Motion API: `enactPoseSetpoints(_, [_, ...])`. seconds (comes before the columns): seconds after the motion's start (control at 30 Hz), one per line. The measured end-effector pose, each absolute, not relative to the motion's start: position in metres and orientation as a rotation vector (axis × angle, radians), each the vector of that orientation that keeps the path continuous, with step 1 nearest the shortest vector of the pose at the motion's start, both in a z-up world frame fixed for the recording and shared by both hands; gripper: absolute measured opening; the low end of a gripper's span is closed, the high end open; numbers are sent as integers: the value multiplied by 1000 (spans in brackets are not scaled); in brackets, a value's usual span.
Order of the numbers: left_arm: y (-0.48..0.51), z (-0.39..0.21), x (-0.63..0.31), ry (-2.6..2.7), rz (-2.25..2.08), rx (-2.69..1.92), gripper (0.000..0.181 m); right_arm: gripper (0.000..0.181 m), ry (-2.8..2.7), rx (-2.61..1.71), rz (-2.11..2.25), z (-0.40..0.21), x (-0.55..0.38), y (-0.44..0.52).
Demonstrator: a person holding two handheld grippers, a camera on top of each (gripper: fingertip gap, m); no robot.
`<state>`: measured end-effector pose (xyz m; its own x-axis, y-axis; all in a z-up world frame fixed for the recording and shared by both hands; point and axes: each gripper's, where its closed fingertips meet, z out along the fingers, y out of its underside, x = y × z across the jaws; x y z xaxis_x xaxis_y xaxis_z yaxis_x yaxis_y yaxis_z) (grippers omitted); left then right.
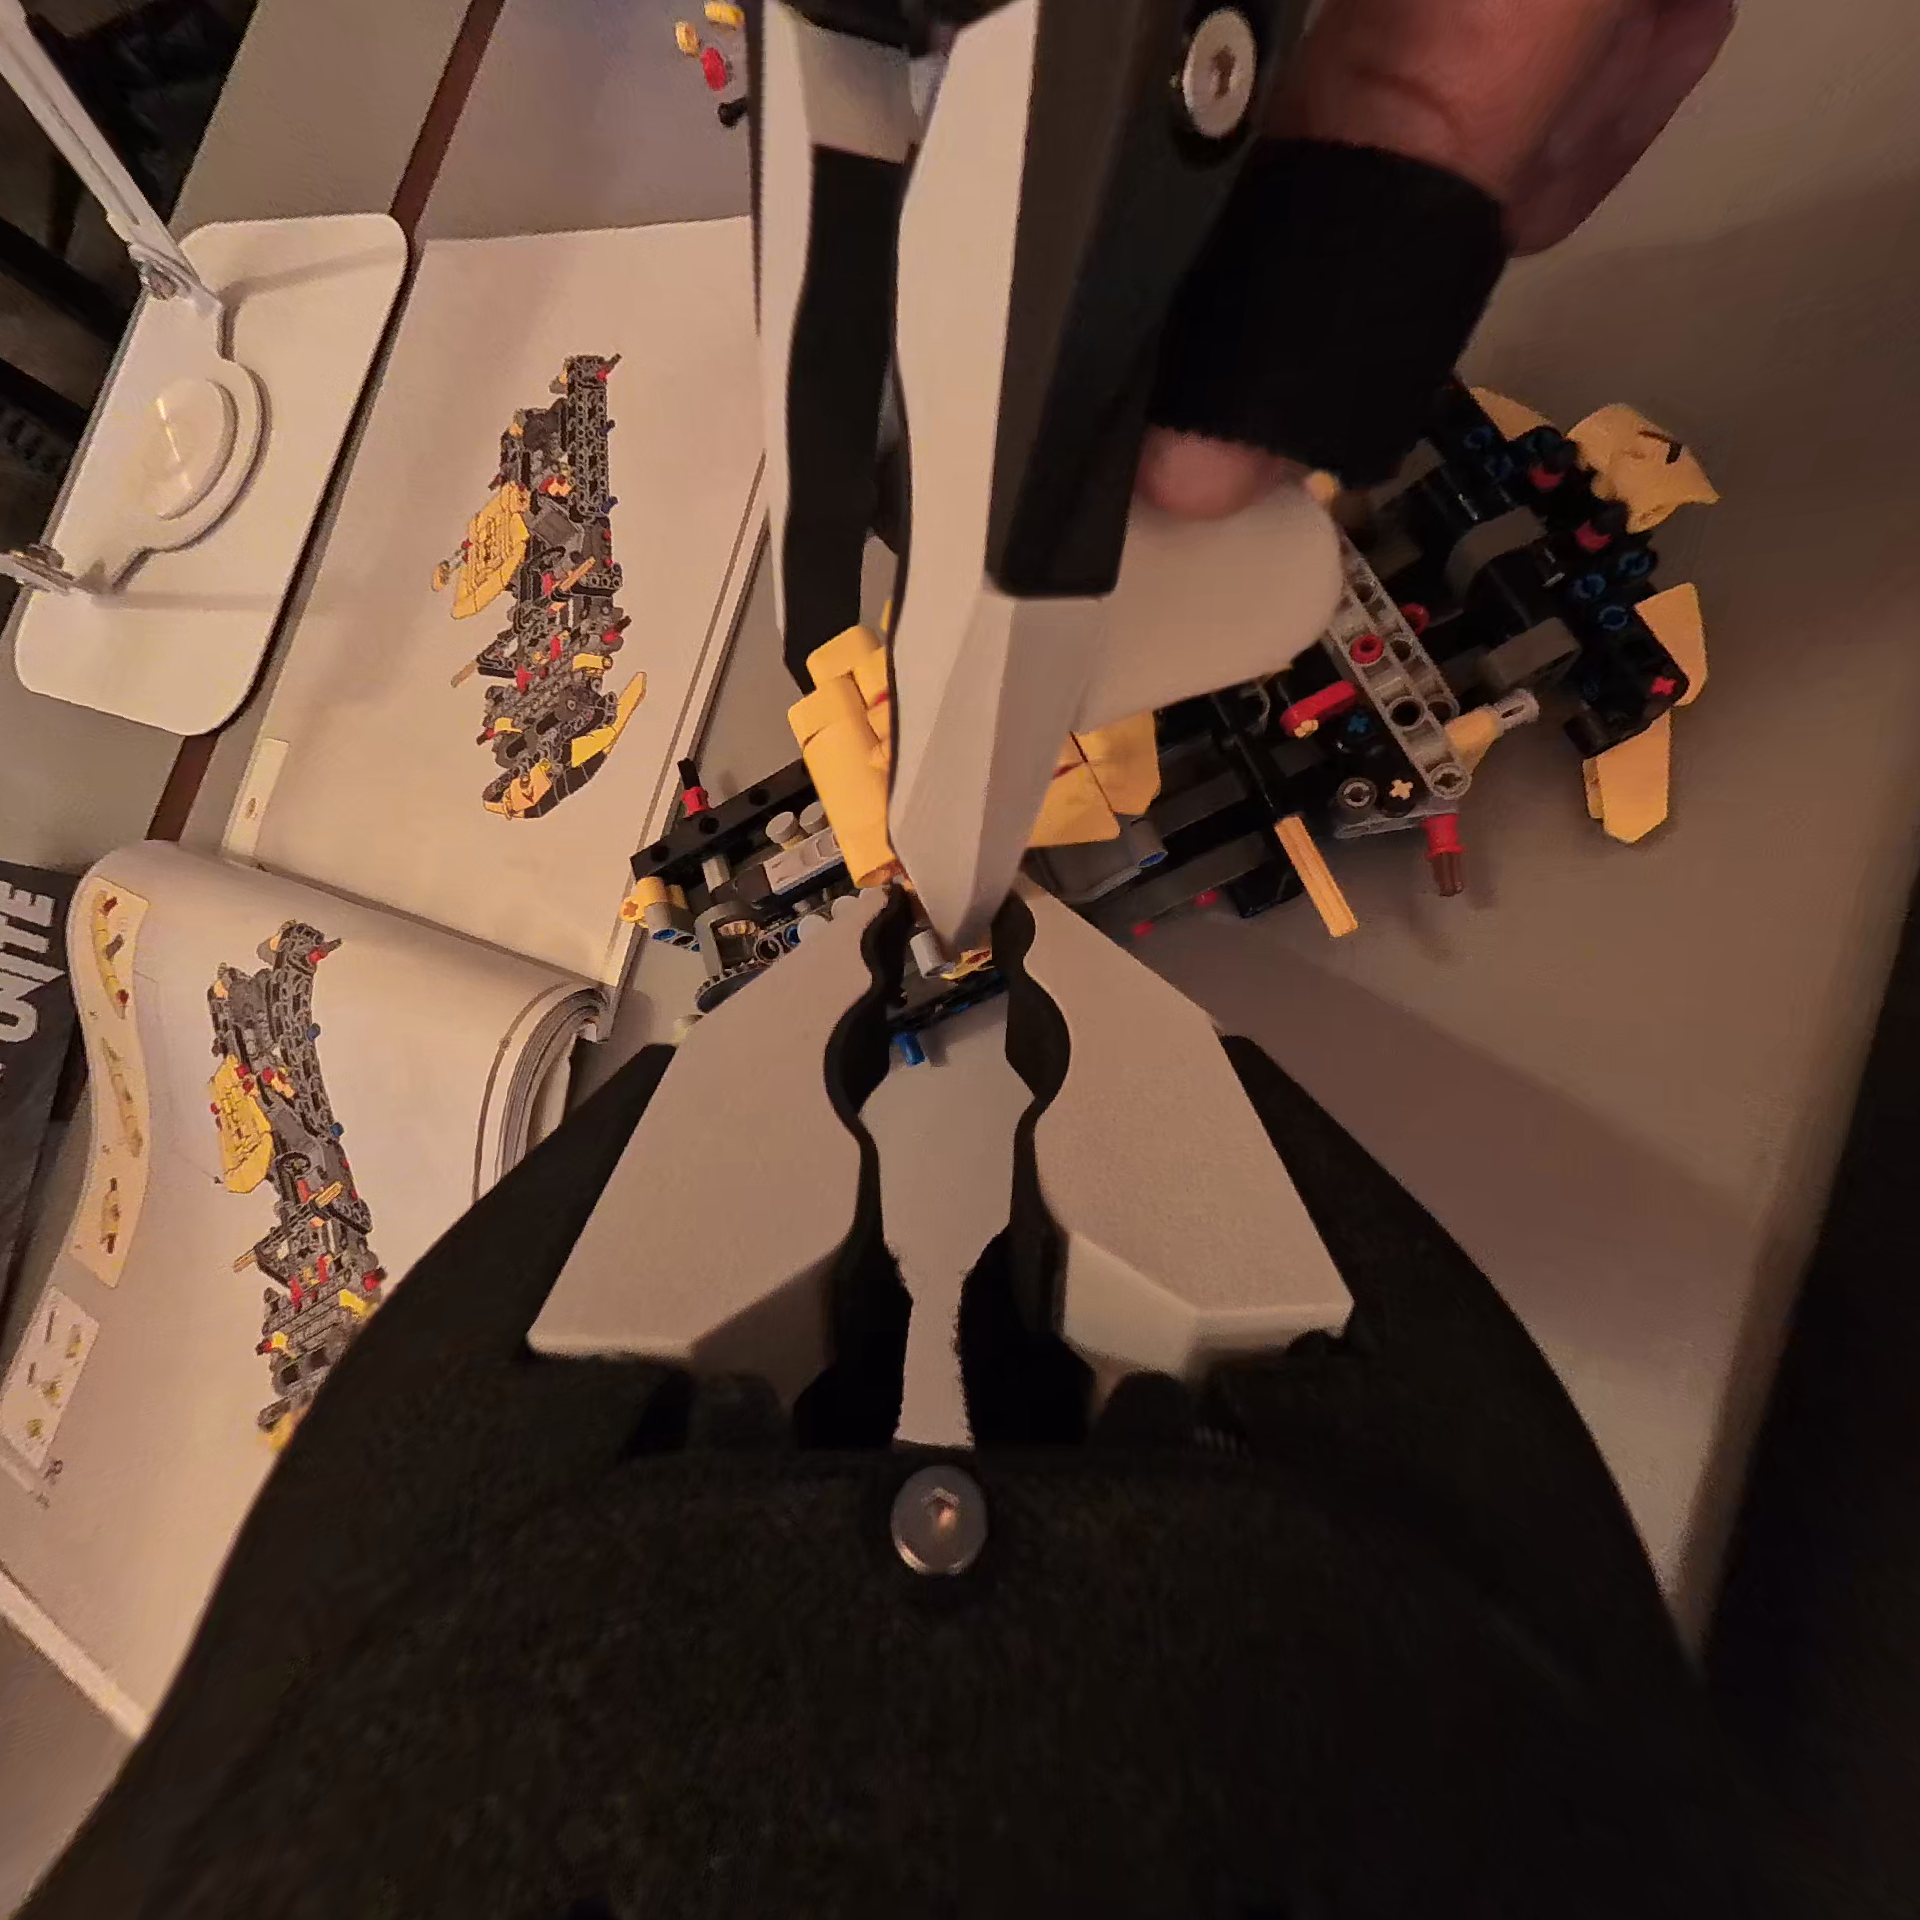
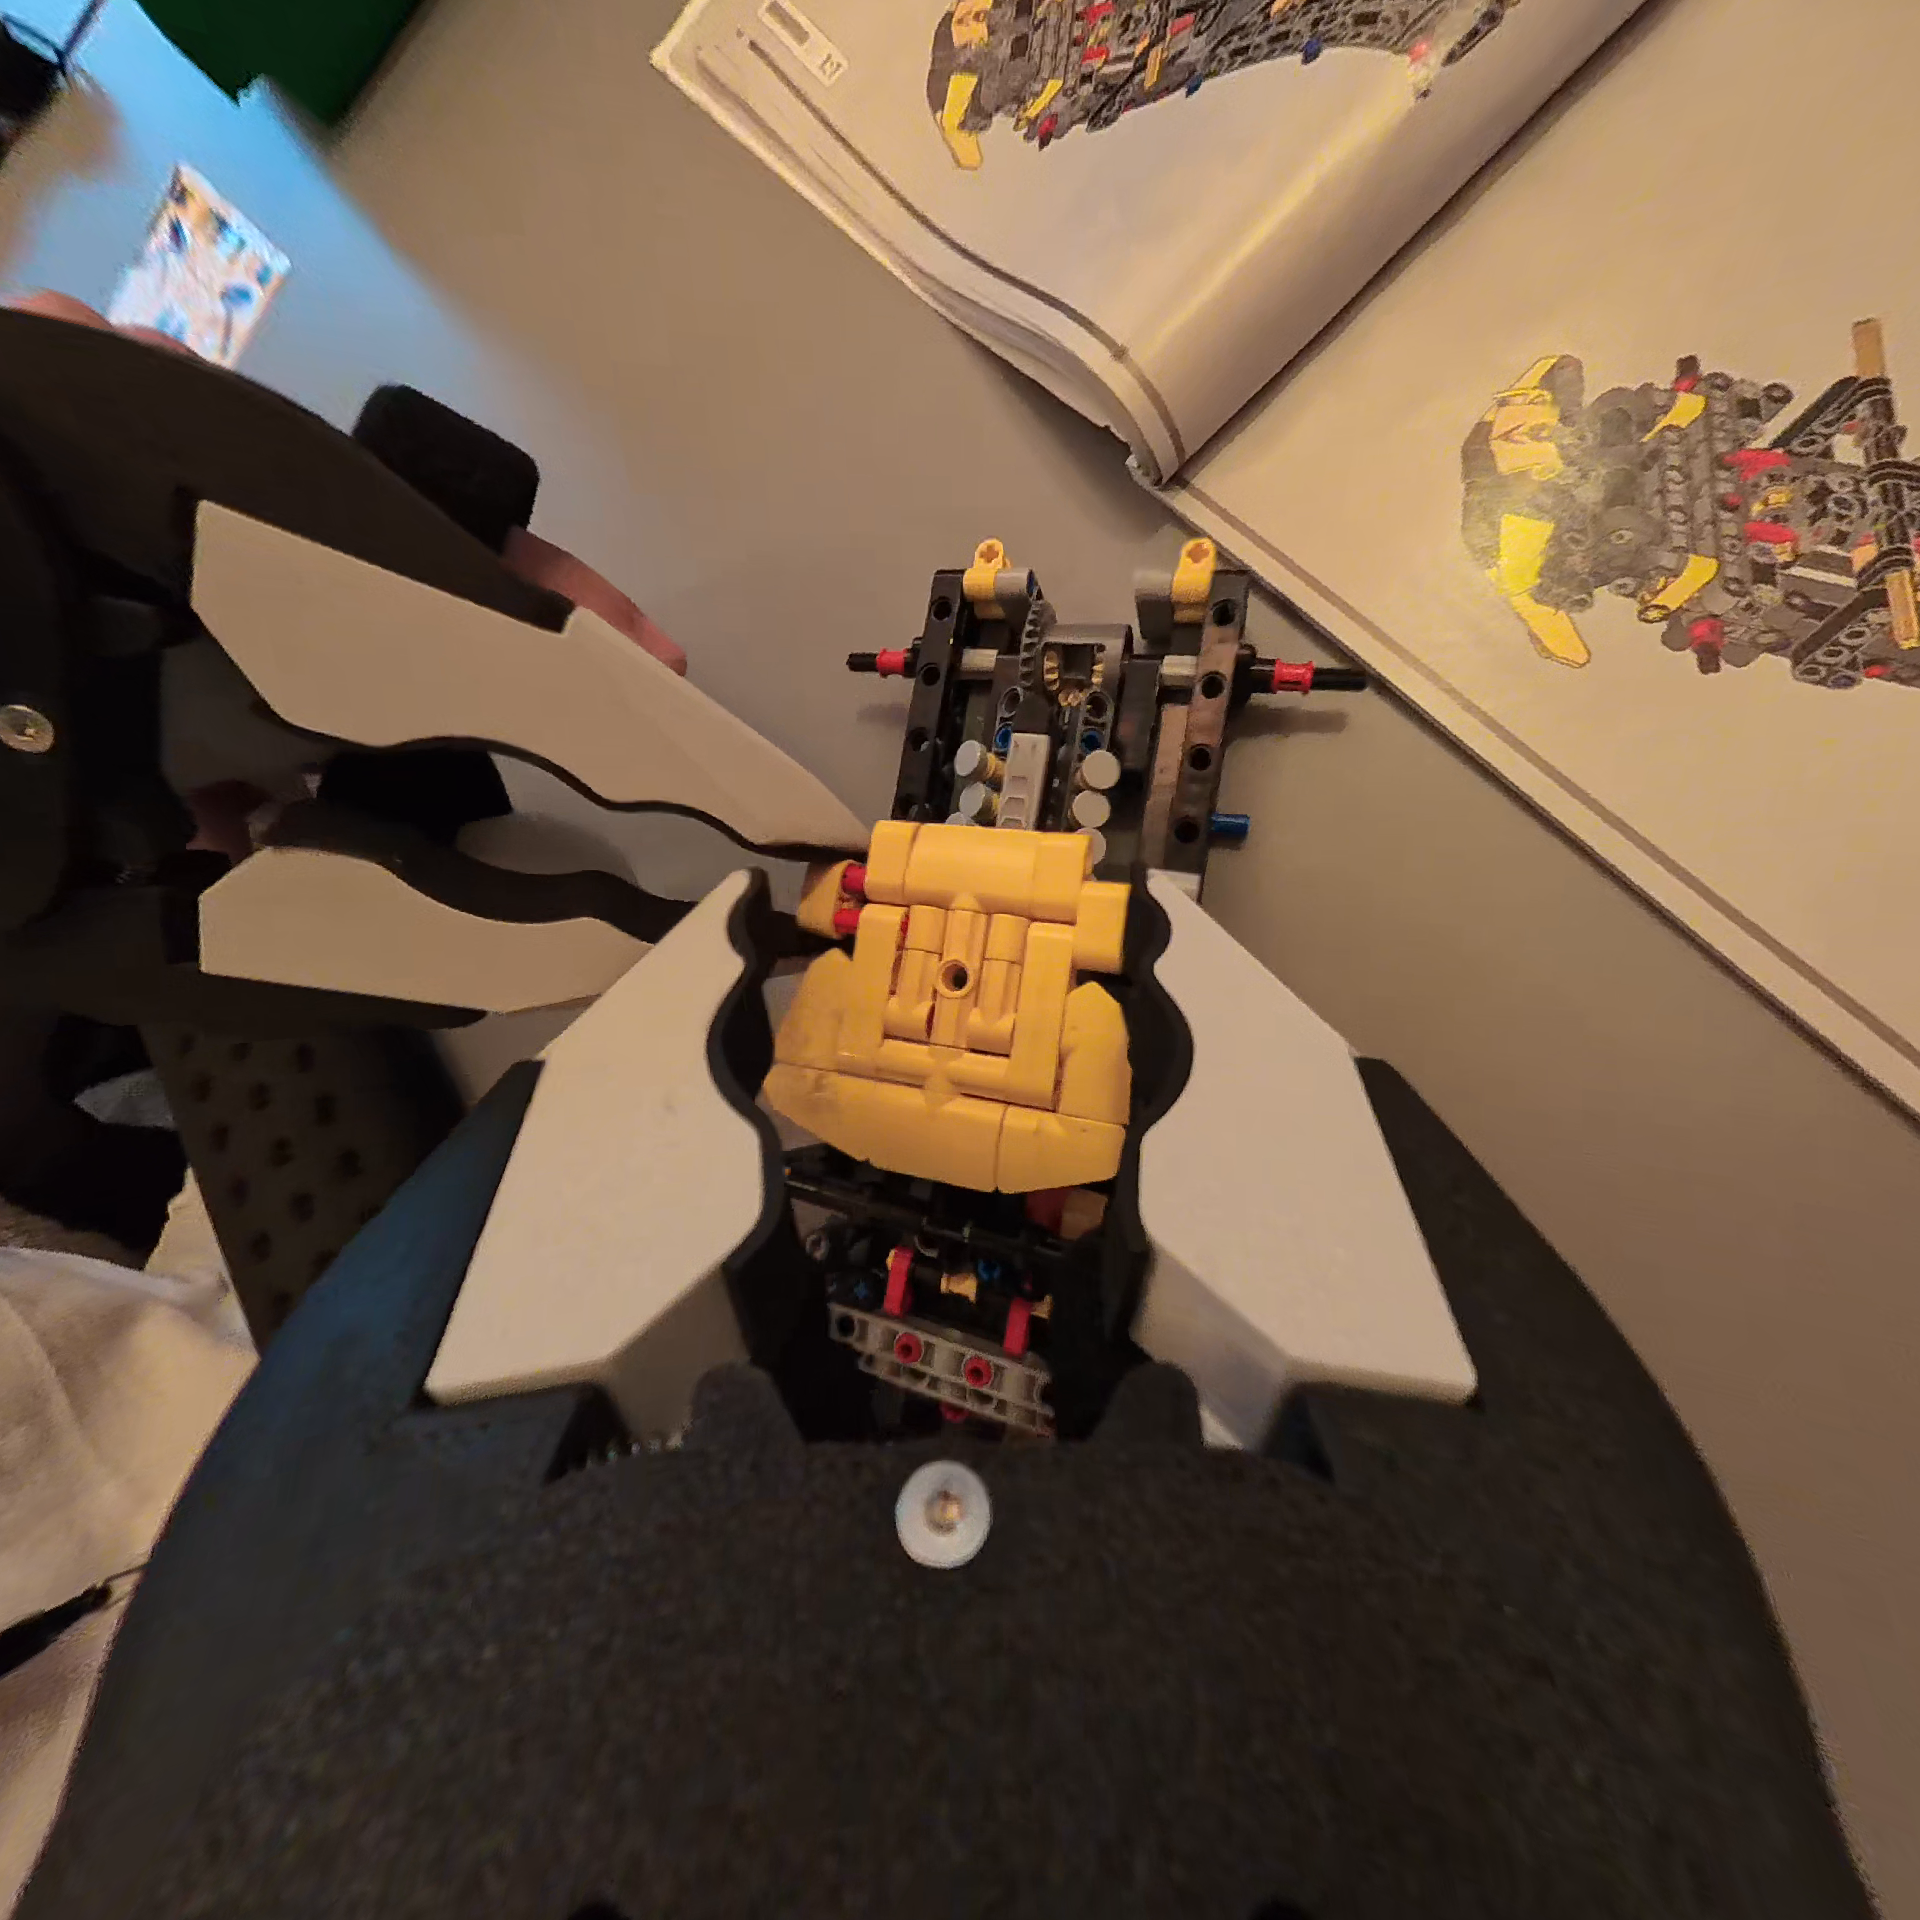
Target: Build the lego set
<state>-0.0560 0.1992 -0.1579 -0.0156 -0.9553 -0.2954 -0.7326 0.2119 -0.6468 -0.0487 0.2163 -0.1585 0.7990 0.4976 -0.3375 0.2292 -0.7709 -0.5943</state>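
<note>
The yellow cab [image 2: 961, 1023] is clamped between the right gripper [image 2: 951, 914] fingers. The left gripper [image 2: 769, 883] is nearly clenched at its red pins [image 2: 850, 899] — what it grasps cannot be told. Excess squeeze may detach the cab from the chassis [image 2: 1070, 727] lying on the surface [image 2: 675, 468] beside the manual [image 2: 1299, 260].

The right gripper [image 1: 940, 914] hides the model's [image 1: 1455, 665] middle; the booklet [image 2: 1351, 260] runs off at twelve o'clock.

Right gripper [image 2: 945, 914]: fingers spread wide, angled down; left gripper [image 1: 945, 925]: fingers nearly closed, tips close together, crossing in from the side; hand [image 1: 1558, 125] grips the right handle.
</note>
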Motion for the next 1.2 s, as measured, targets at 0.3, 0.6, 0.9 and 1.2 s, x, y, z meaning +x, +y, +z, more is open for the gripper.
enactPoseSetpoints(0.3, [198, -159, -55, 1786, -376, -1549, 15, 62, -644, -2444, 543, -161, -46, 217])
enactPoseSetpoints(0.6, [193, -153, -61, 1639, -778, -1496, 24, 61, -697, -2408, 784, -159, -46, 216])
enactPoseSetpoints(0.9, [196, -149, -68, 1731, -881, -1372, 18, 62, -957, -2338, 777, -160, -49, 212])
enactPoseSetpoints(1.2, [186, -150, -57, 1703, -866, -1256, 9, 63, -989, -2281, 821, -159, -49, 212])
